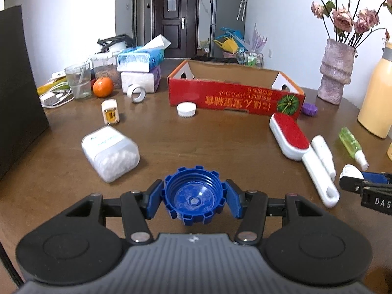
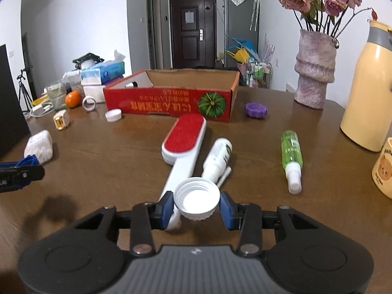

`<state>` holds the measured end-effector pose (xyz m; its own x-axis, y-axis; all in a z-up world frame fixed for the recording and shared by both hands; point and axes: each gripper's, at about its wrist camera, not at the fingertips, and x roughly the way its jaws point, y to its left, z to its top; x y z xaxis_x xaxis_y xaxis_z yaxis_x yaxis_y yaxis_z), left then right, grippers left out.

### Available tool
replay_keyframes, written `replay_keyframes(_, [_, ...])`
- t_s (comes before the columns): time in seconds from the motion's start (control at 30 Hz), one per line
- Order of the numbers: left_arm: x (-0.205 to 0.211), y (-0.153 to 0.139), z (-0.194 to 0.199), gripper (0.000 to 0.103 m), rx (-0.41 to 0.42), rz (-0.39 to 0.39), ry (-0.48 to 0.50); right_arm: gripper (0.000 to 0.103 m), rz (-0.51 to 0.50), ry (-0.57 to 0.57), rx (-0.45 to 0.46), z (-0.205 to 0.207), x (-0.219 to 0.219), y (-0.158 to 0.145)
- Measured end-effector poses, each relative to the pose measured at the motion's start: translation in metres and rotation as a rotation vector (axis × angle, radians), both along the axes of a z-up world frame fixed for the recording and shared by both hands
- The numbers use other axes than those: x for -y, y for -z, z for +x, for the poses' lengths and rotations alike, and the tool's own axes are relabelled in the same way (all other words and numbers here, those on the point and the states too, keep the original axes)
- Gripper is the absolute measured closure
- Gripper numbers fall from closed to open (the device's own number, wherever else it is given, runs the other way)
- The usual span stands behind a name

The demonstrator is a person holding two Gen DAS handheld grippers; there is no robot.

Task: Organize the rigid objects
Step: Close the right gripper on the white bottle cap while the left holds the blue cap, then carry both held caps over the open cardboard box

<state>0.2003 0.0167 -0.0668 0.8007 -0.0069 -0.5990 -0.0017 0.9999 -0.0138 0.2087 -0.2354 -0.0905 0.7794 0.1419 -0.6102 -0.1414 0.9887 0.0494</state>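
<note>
Caps were up in both hands: the left gripper [image 1: 193, 197] had its jaws clamped on the blue ribbed cap [image 1: 193, 193], hollow side facing the camera, while the right gripper [image 2: 196, 204] pinched the white threaded cap [image 2: 197, 199] the same way, both just above the surface [image 1: 220, 142]. Light, stiff plastic, I'd judge, and the ridged rims gave the pads bite across the widest part. Red cardboard box [image 2: 171, 98] stood open behind, the likely drop. Lint brush [image 2: 185, 137] lay just beneath the white cap.
</note>
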Motion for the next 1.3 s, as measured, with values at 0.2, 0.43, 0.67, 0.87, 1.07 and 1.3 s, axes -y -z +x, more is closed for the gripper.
replay_keyframes(0.2, [0.009, -0.017, 0.017, 0.048, 0.036, -0.004, 0.011, 0.064, 0.016, -0.015, 0.032, 0.016, -0.008, -0.019])
replay_keyframes(0.43, [0.016, -0.035, 0.045, 0.048, 0.066, -0.021, 0.013, 0.064, 0.028, -0.024, 0.073, 0.04, -0.019, -0.041])
replay_keyframes(0.67, [0.019, -0.052, 0.075, 0.048, 0.1, -0.041, 0.0, 0.064, 0.047, -0.009, 0.096, 0.071, -0.026, -0.056])
replay_keyframes(0.87, [0.018, -0.06, 0.104, 0.048, 0.11, -0.063, -0.021, 0.064, 0.058, 0.011, 0.1, 0.095, -0.028, -0.06])
replay_keyframes(1.07, [0.021, -0.062, 0.132, 0.048, 0.111, -0.052, -0.029, 0.064, 0.08, 0.032, 0.099, 0.125, -0.023, -0.064])
replay_keyframes(1.3, [0.033, -0.061, 0.164, 0.048, 0.112, -0.056, -0.022, 0.064, 0.085, 0.037, 0.087, 0.157, -0.02, -0.066])
